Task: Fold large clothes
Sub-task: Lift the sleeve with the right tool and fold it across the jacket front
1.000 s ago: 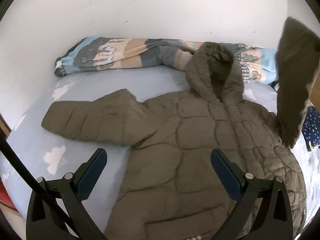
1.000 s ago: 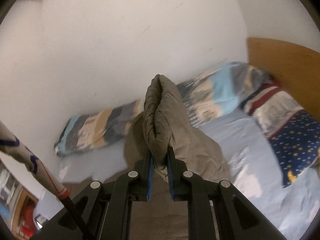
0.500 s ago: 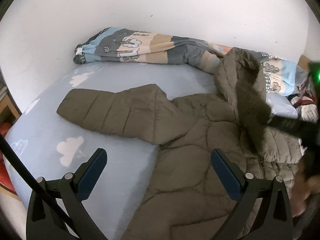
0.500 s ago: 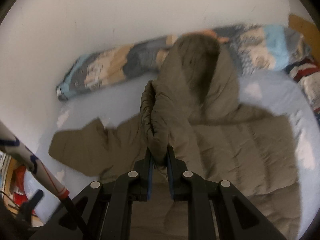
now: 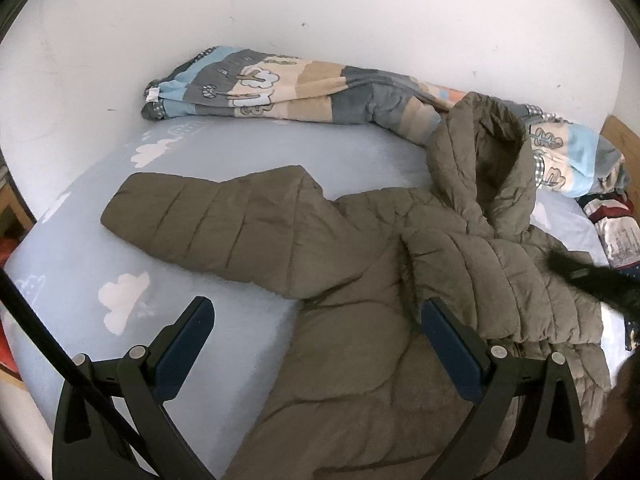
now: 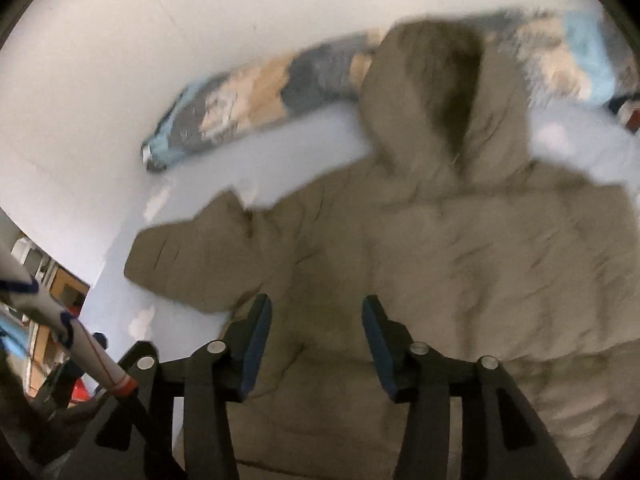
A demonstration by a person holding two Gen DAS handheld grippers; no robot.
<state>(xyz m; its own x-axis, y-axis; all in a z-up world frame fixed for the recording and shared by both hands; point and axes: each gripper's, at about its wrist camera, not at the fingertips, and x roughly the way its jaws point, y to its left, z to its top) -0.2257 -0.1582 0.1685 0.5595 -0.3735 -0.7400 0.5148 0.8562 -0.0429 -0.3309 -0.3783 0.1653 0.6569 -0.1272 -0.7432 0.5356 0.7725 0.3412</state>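
So the olive puffer jacket (image 5: 360,288) is lying flat on the light blue bed sheet (image 5: 224,168), hood toward the rolled-up patterned blanket (image 5: 280,88) by the wall. Big change from a second ago: the sleeve (image 5: 500,280) that was held up in the air is now folded across the chest, while the other sleeve (image 5: 208,220) is spread out sideways like before. The right gripper (image 6: 316,320) has just been opening, nothing between its jaws now. The left gripper (image 5: 316,328) hangs wide open over the jacket's edge, empty.
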